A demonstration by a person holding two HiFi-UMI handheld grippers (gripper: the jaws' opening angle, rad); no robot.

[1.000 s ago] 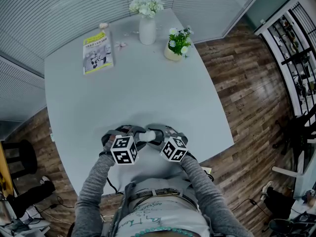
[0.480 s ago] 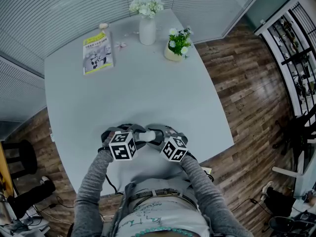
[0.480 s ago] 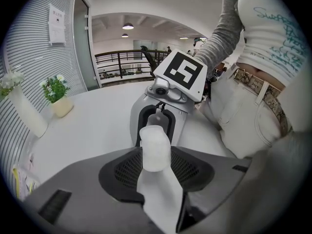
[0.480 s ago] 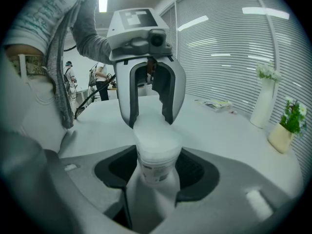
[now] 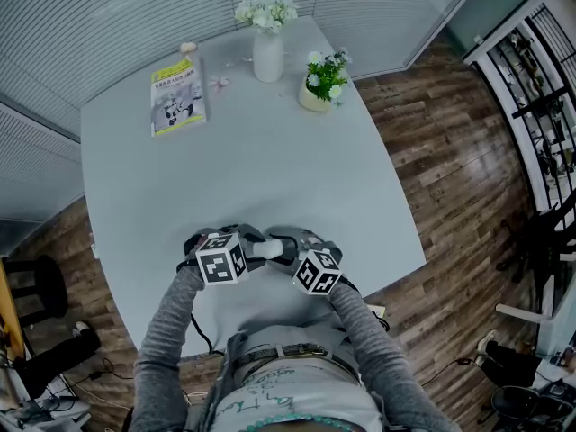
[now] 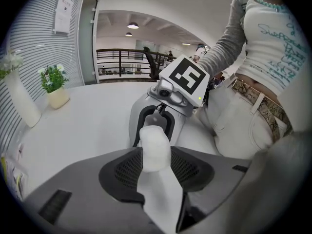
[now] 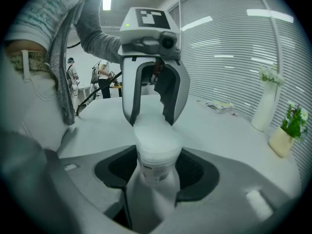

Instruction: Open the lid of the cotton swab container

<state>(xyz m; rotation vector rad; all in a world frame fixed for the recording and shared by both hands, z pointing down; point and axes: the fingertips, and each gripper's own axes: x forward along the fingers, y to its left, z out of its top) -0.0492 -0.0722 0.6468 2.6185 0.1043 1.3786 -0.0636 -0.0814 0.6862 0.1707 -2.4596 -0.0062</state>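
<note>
Swab container (image 7: 155, 150) in right claw (image 7: 156, 173), lid (image 6: 155, 147) seemingly in left claw (image 6: 156, 168).

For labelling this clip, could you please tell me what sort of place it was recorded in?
Probably an office meeting room: a large white table stands beside walls of slatted blinds, and the left gripper view shows a railed hall with ceiling lights beyond.

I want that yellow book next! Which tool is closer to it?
Left. The left tool is on the same side of the table as the yellow book. The right tool is right beside it, a bit farther off. Both grip the cotton swab container.
</note>
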